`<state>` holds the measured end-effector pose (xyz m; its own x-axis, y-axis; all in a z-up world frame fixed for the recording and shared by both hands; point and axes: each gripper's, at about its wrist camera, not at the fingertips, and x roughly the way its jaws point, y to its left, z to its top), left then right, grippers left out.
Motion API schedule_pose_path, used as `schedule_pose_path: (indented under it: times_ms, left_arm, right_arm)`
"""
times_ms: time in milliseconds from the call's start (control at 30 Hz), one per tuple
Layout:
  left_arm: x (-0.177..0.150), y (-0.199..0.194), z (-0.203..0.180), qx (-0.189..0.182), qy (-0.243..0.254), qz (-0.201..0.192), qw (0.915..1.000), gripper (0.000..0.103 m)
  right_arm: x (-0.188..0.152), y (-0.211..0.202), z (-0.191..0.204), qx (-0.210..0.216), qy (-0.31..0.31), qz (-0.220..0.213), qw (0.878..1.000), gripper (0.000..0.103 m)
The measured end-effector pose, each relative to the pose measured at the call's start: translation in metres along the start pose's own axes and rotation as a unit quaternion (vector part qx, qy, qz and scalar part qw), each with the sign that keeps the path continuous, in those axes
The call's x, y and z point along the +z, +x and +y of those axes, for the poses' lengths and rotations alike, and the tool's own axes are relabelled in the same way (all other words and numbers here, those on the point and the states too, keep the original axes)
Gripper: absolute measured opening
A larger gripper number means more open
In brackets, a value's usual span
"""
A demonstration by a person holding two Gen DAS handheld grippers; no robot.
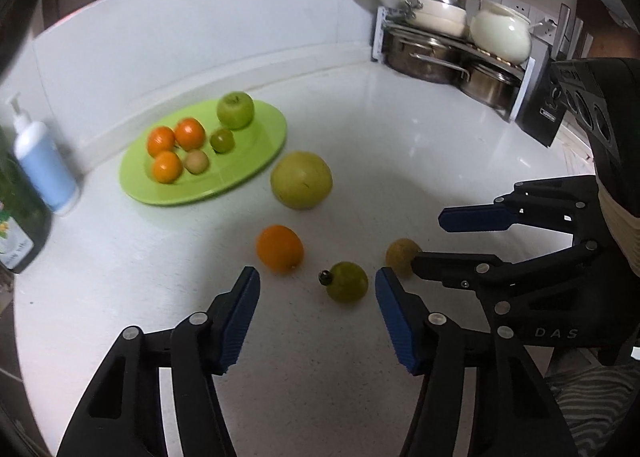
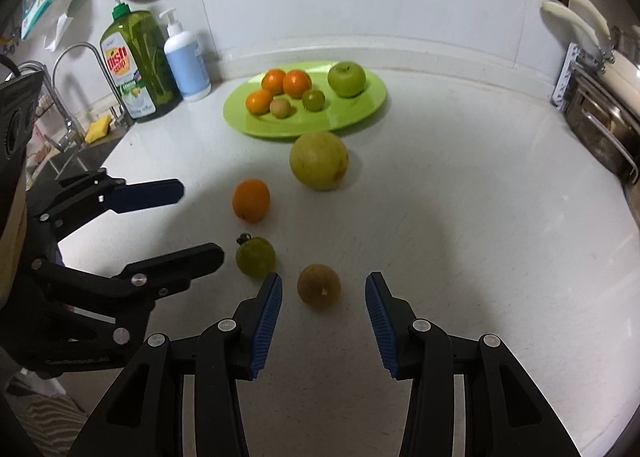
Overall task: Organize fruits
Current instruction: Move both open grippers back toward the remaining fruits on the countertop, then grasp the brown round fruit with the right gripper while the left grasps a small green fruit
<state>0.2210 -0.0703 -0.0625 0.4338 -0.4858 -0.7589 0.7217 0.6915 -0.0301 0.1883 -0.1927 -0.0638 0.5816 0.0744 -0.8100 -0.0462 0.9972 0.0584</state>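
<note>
Six fruits [image 2: 295, 83] fill the green plate [image 2: 360, 113]; both grippers' fingers [image 2: 266, 321] gape empty.

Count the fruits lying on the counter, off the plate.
4: a big yellow-green fruit beside the green plate, an orange, a small green fruit, and a brown fruit nearest the grippers. None appear hidden.

Dim, soft shadows on the counter [image 2: 480, 217]; fisheye edges dark, left view blurred.
</note>
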Motion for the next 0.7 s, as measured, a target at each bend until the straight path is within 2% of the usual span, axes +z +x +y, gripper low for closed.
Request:
schedule_pose_path:
  times_ms: [67, 300, 433, 700]
  left_arm:
    - [-0.002, 0.007, 0.000, -0.012, 0.007, 0.009, 0.9999, 0.052]
    - [-0.002, 0.021, -0.003, -0.031, 0.023, 0.024, 0.9990, 0.049]
    - [0.000, 0.028, -0.002, -0.037, 0.020, 0.029, 0.9987, 0.047]
    - [0.003, 0.041, -0.001, -0.049, 0.010, 0.040, 0.9980, 0.037]
  right_arm:
    - [-0.001, 0.005, 0.001, -0.001, -0.001, 0.006, 1.000, 0.044]
    - [-0.001, 0.016, 0.000, 0.002, 0.000, 0.022, 1.000, 0.043]
    - [-0.001, 0.020, -0.003, 0.003, 0.006, 0.028, 1.000, 0.040]
    - [0.000, 0.025, -0.008, 0.010, 0.020, 0.028, 0.999, 0.037]
